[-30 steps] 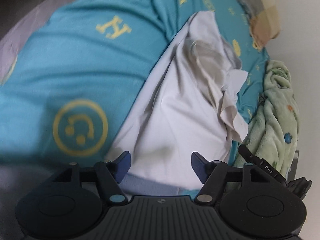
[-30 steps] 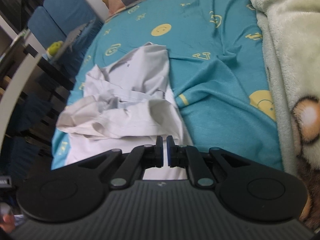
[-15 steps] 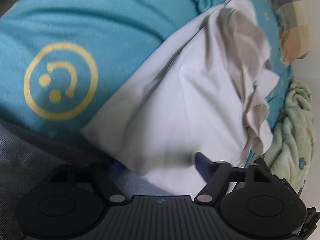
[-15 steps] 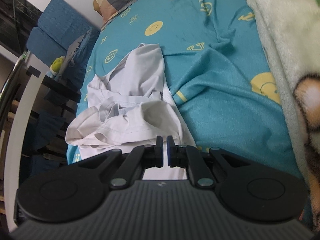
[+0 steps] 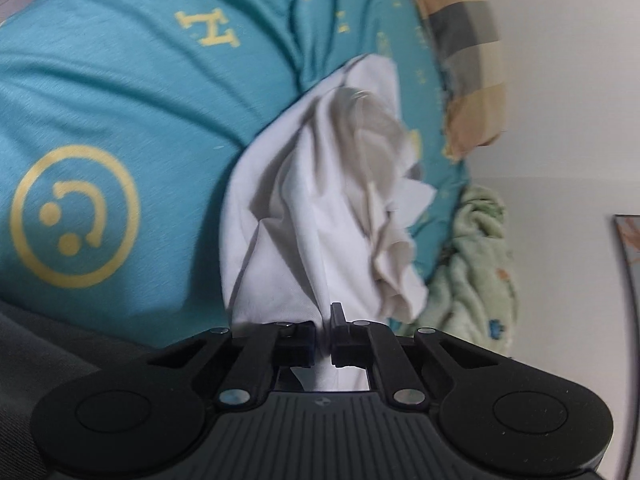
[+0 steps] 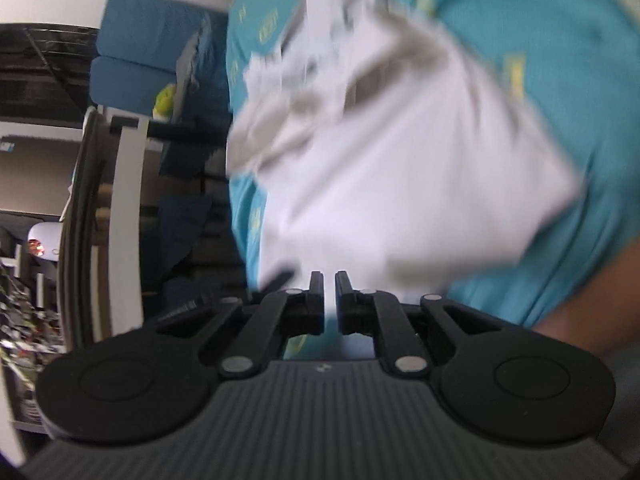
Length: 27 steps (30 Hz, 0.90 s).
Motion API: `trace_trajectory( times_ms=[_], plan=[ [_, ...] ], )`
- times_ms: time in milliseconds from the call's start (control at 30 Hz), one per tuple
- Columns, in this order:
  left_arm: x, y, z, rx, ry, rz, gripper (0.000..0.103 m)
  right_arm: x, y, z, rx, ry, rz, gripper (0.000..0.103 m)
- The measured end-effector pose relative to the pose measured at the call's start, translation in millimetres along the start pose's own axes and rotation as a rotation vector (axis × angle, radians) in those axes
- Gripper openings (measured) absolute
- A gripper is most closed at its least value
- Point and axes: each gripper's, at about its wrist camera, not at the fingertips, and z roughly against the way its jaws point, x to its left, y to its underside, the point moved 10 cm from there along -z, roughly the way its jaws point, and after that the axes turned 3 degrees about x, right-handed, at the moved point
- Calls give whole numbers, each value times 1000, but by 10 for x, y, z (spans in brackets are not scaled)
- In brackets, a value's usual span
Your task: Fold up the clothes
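1. I see a teal bedsheet (image 5: pixel 120 92); the white garment (image 5: pixel 320 208) lies rumpled on it, near the plaid pillow (image 5: pixel 464 64).
2. My left gripper (image 5: pixel 322 336) is clamped on its near hem.
3. My right gripper (image 6: pixel 329 304) pinches cloth too, though blurred.
4. I'd lift both evenly, keeping tension.
5. Its long axis runs away toward the pillow.

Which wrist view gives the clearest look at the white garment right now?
The left wrist view: the white garment is fairly sharp there, its creases visible, its near edge pinched in the left gripper. The right wrist view shows the same garment motion-blurred, running into the right gripper.
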Motion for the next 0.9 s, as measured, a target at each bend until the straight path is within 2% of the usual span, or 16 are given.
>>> trace_trajectory(
  times_ms=[33,67,100,200,367,700,800,900],
  plan=[
    [-10,-14,23,-5,16,-1,6,3,92,-71,23,-12,-29,29],
    [-17,-28,46,-11,30,-1,6,5,155,-136,36,-26,-61,46],
    [-24,-42,69,-16,45,-2,6,5,200,-196,43,-41,-95,58],
    [-46,-83,141,-32,89,-3,6,-94,175,-293,9,-60,-162,59],
    [-83,-152,264,-58,163,-5,6,-234,-25,-139,-140,-149,-302,58],
    [-71,-241,306,-83,181,21,6,-100,-146,185,-285,-228,-270,59],
    [-62,-248,314,-81,179,24,6,-211,-236,187,-295,-250,-318,59],
    [-55,-273,305,-84,182,29,6,-302,-321,185,-340,-198,-326,59]
  ],
)
